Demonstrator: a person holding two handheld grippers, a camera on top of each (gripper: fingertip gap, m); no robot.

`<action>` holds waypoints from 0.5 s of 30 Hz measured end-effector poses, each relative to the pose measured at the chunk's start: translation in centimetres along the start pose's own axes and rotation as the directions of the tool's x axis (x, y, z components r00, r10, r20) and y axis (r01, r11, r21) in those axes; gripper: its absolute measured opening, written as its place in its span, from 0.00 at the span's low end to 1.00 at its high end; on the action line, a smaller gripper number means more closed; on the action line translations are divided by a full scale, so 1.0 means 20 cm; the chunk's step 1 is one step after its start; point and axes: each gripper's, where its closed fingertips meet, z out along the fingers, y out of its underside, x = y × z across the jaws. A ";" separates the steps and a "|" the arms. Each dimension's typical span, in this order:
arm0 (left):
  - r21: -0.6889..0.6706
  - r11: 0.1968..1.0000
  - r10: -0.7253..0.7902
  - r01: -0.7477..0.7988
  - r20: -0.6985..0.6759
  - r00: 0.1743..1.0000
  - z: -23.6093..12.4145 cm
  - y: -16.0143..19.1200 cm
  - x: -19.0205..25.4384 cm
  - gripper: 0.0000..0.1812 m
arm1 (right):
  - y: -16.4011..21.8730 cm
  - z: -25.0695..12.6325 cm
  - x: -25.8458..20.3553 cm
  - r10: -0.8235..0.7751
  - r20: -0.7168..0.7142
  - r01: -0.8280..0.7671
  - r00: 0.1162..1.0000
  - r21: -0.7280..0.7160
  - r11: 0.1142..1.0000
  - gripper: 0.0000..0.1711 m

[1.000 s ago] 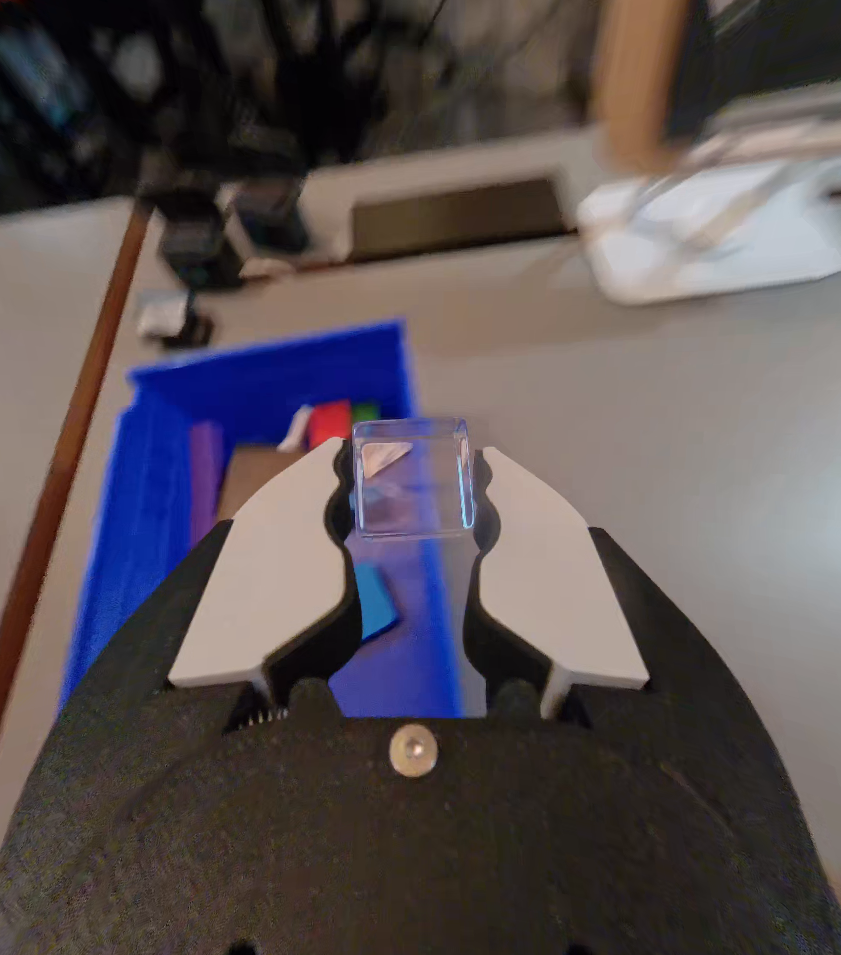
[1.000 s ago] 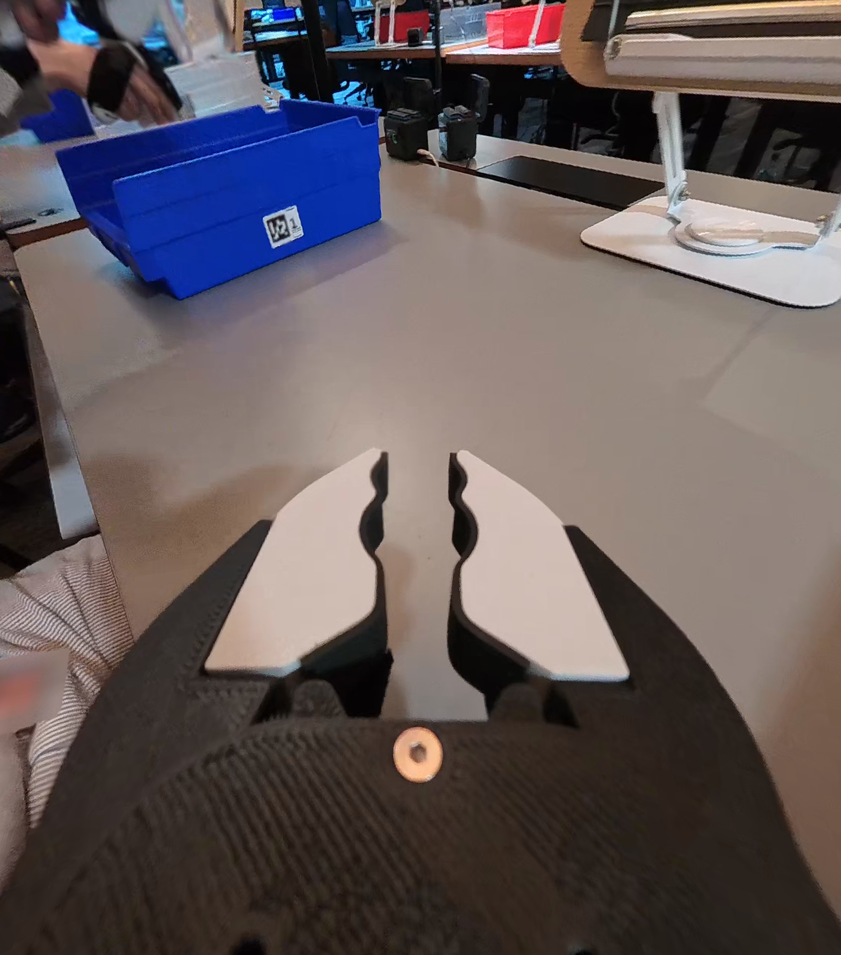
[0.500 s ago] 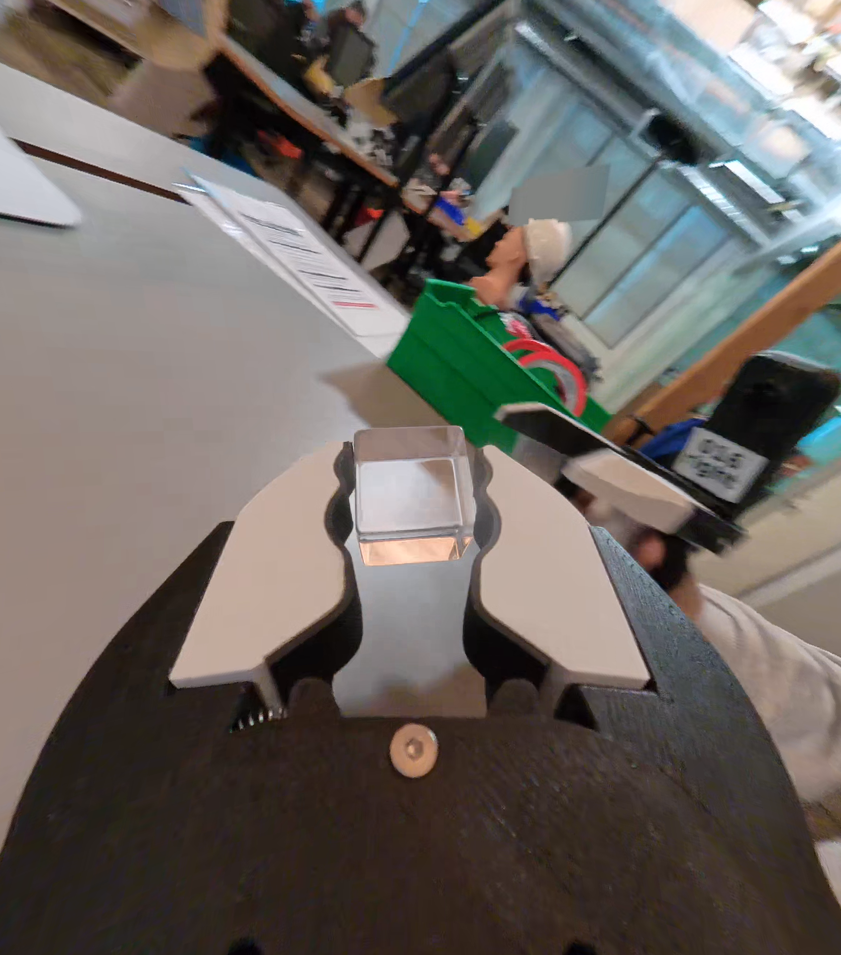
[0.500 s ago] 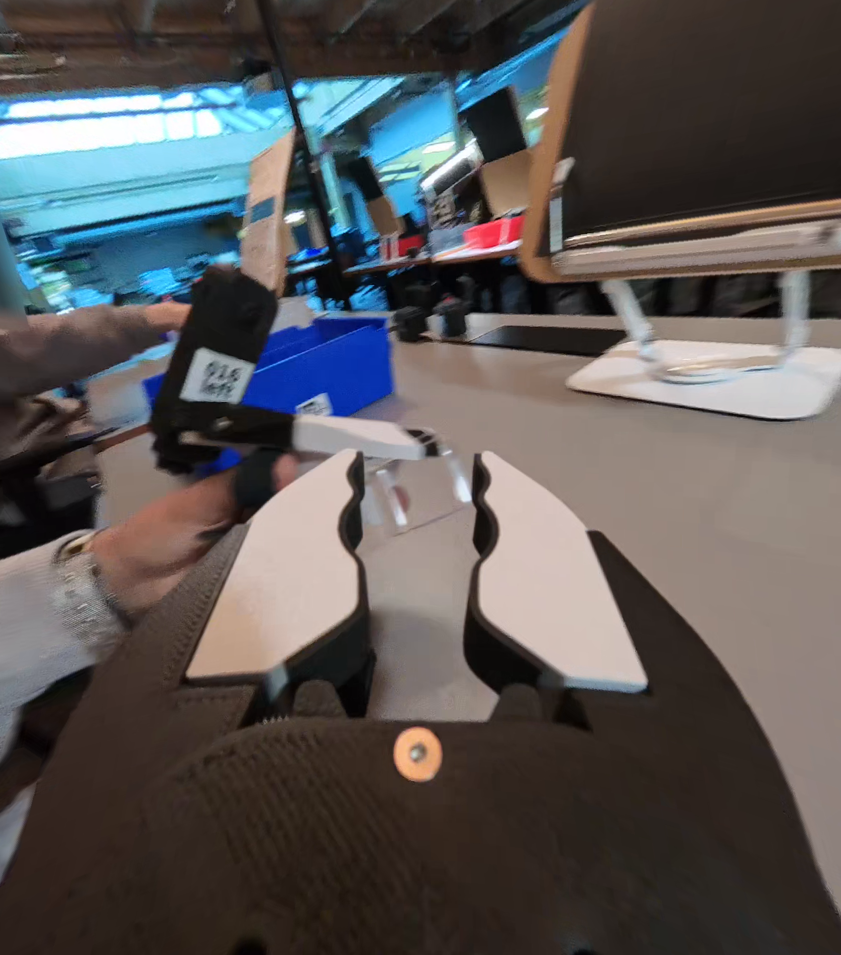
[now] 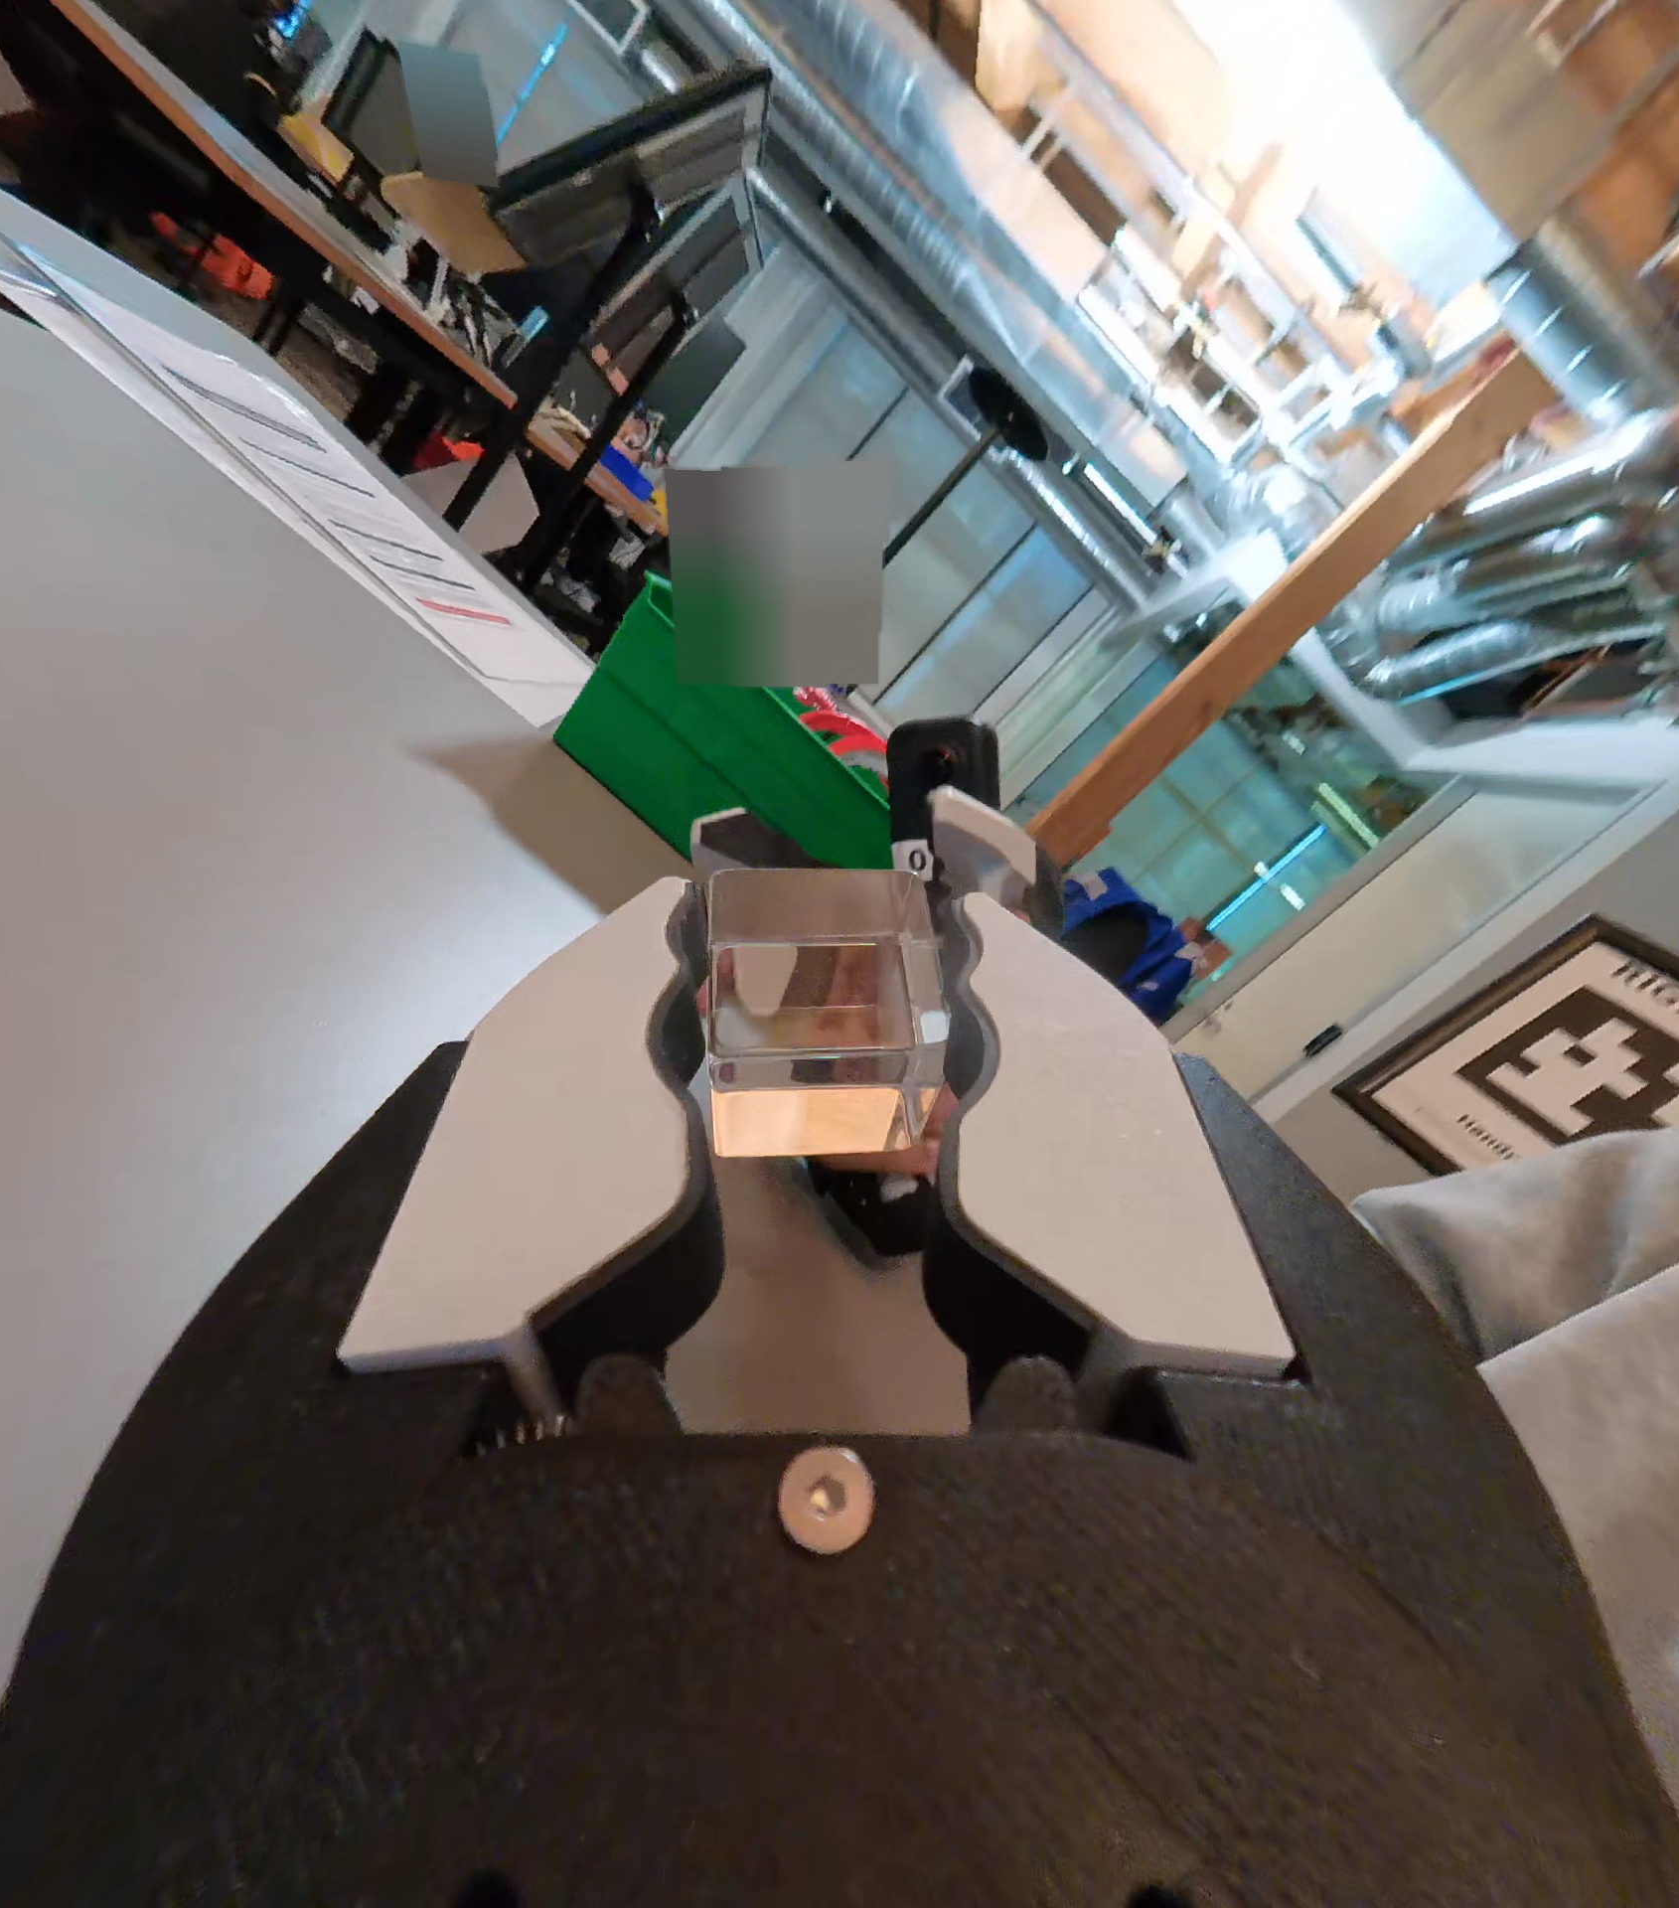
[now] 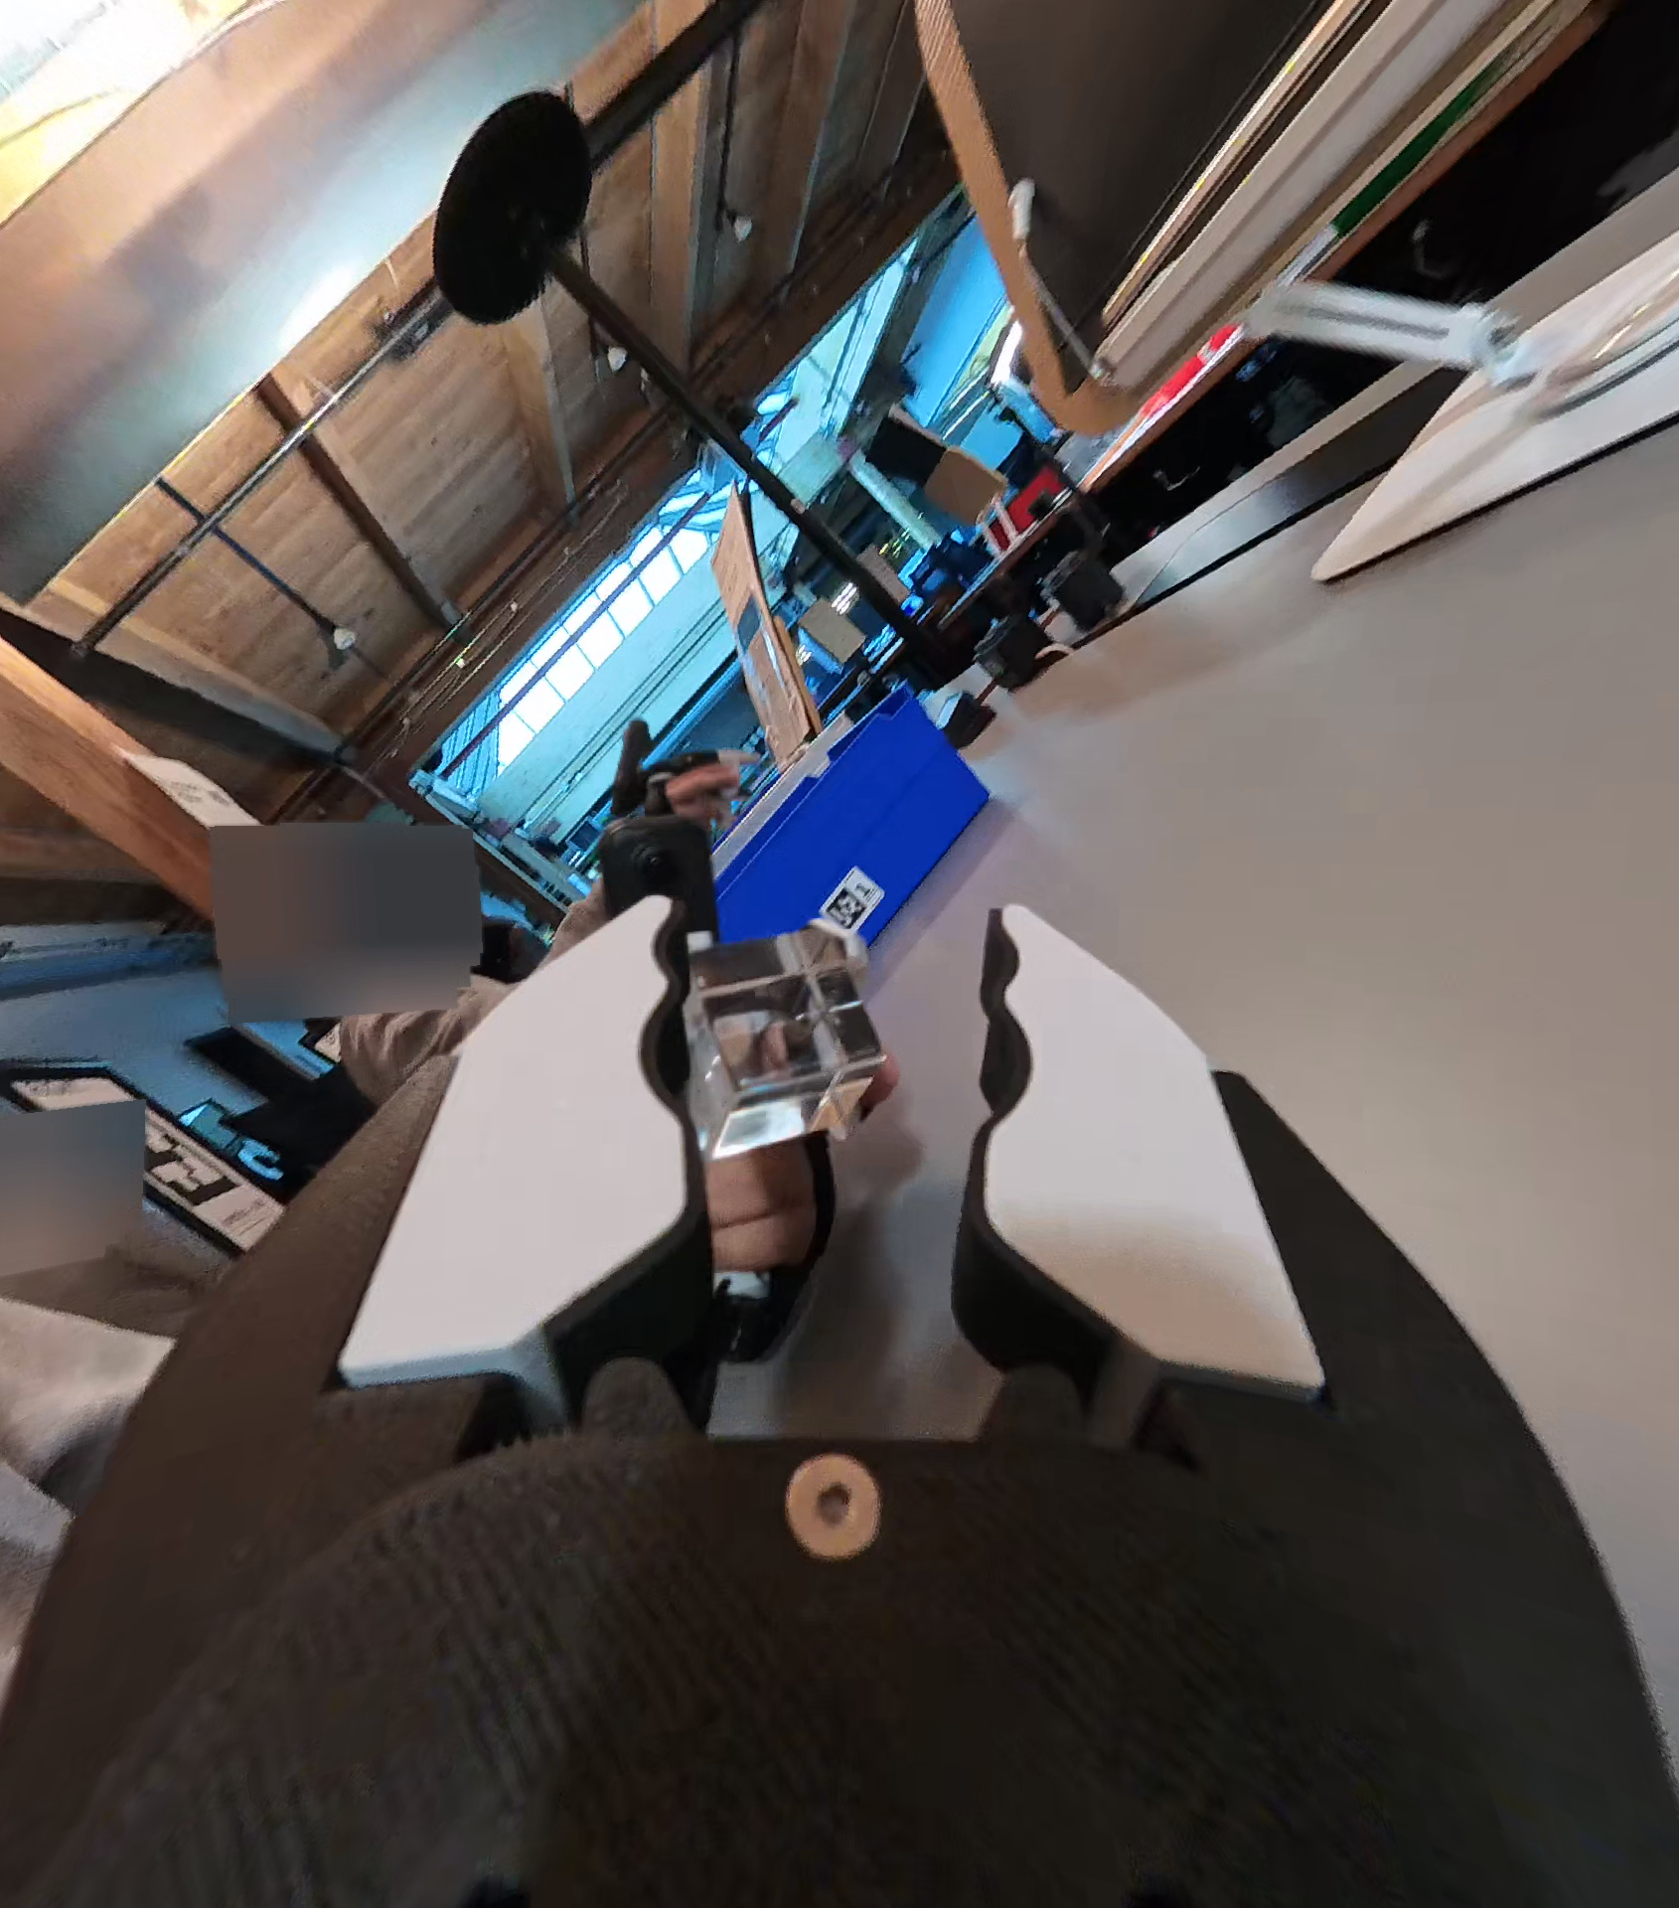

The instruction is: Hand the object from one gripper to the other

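Clear cube (image 5: 820, 1017) — in left tool (image 5: 823, 991)

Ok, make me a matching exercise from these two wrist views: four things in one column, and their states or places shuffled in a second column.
Things
1. left gripper
2. right gripper
3. clear cube
4. blue bin

States or places
A. standing on the grey table
B. open, fingers either side of the cube
C. pinched between two white fingers
D. shut on the cube

Pairs: 1-D, 2-B, 3-C, 4-A
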 end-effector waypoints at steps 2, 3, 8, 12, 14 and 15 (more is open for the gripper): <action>0.043 0.998 -0.050 0.051 -0.024 0.998 -0.03 -0.04 -0.01 0.24 | 0.06 0.03 -0.02 0.007 0.017 -0.006 1.000 -0.046 0.999 0.33; 0.067 0.995 -0.070 0.072 -0.038 0.997 -0.05 -0.06 -0.01 0.24 | 0.09 0.05 -0.03 0.002 0.024 0.000 1.000 -0.074 0.997 0.34; 0.119 0.987 -0.099 0.107 -0.074 0.992 -0.10 -0.11 0.01 0.24 | 0.24 0.12 -0.08 -0.073 0.049 0.082 0.996 -0.203 0.976 0.38; 0.126 0.986 -0.093 0.105 -0.095 0.991 -0.10 -0.11 0.05 0.24 | 0.31 0.15 -0.15 -0.035 0.097 0.057 0.995 -0.230 0.972 0.38; 0.124 0.987 -0.089 0.101 -0.094 0.992 -0.09 -0.10 0.05 0.24 | 0.33 0.16 -0.17 0.016 0.119 0.011 0.993 -0.225 0.974 0.37; 0.120 0.988 -0.088 0.099 -0.094 0.992 -0.09 -0.09 0.06 0.24 | 0.33 0.16 -0.18 0.040 0.131 -0.010 0.991 -0.222 0.975 0.37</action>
